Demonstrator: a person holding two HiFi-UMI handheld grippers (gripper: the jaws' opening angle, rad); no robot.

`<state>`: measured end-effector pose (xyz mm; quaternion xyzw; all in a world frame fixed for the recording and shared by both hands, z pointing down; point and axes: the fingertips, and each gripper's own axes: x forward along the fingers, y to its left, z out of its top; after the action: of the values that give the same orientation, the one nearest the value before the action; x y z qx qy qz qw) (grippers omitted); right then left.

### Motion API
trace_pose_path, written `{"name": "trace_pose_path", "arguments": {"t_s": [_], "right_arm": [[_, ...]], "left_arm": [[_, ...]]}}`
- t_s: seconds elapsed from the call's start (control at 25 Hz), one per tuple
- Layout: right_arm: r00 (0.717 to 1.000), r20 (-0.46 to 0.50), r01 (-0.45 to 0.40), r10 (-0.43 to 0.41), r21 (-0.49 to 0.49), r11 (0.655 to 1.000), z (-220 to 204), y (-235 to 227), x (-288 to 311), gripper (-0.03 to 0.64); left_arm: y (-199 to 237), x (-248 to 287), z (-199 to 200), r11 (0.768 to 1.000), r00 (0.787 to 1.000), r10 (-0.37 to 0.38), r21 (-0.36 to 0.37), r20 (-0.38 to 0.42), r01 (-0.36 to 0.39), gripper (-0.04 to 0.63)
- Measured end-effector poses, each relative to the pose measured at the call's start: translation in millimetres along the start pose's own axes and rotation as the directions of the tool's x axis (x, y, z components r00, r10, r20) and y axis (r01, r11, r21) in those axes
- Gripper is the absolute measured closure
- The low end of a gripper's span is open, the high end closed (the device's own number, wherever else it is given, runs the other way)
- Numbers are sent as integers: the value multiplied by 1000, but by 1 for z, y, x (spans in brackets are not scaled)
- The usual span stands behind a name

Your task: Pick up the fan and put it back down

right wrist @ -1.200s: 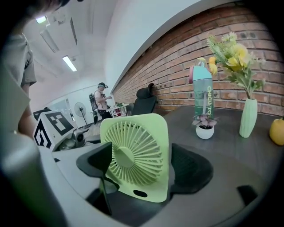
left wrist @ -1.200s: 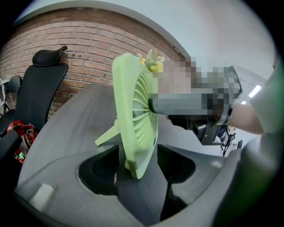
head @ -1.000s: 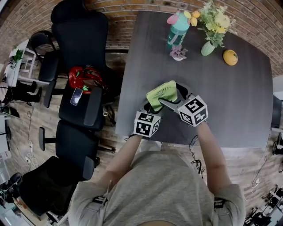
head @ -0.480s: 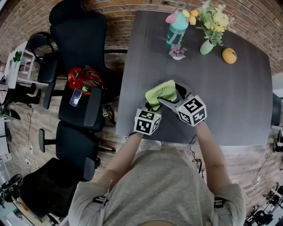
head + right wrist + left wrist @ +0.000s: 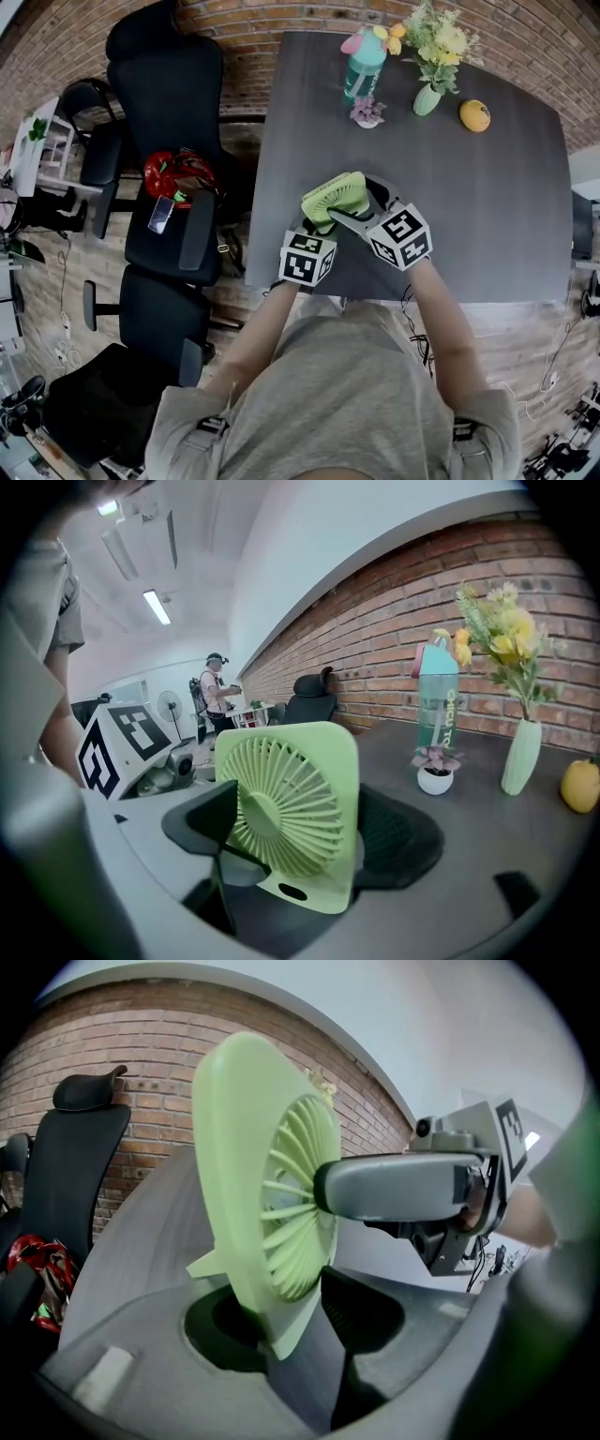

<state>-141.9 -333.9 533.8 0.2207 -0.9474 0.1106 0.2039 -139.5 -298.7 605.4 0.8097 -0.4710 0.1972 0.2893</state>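
Green fan [image 5: 339, 199] stands upright near our edge of the table [image 5: 487, 206]. Our L gripper [image 5: 281, 1312] just closed on its bottom edge & our R gripper [image 5: 292, 832] pinches front & back, prob. so it won't tip when lifted.

left gripper [image 5: 292, 1321]: jaws had just been closing, pads pressed on fan [image 5: 336, 195] standing edge-on between fingers | right gripper [image 5: 300, 841]: clamped same fan, one finger across grille, other behind | forearms reached forward, converging, grippers angled down
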Motion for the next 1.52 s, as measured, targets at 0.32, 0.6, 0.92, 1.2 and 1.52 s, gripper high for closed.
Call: {"name": "trace_pose_path", "arguments": {"t_s": [0.32, 0.6, 0.92, 1.2, 1.52], "right_arm": [[999, 38, 27, -27, -14, 1000, 14, 7, -20, 219], [995, 68, 74, -72, -18, 997, 24, 2, -40, 219], [983, 102, 154, -153, -2, 988, 33, -16, -71, 219], [970, 119, 213, -214, 22, 977, 33, -46, -102, 219], [957, 117, 263, -267, 48, 964, 25, -91, -133, 219]], "left_arm": [[-14, -14, 11, 999, 1000, -6, 40, 20, 6, 414], [-28, -15, 25, 995, 999, -25, 97, 30, 22, 414], [-54, -6, 48, 983, 997, -74, 169, 27, 68, 414], [-81, 17, 69, 968, 993, -114, 225, 11, 108, 414], [-114, 56, 88, 954, 987, -159, 255, -11, 157, 414]]}}
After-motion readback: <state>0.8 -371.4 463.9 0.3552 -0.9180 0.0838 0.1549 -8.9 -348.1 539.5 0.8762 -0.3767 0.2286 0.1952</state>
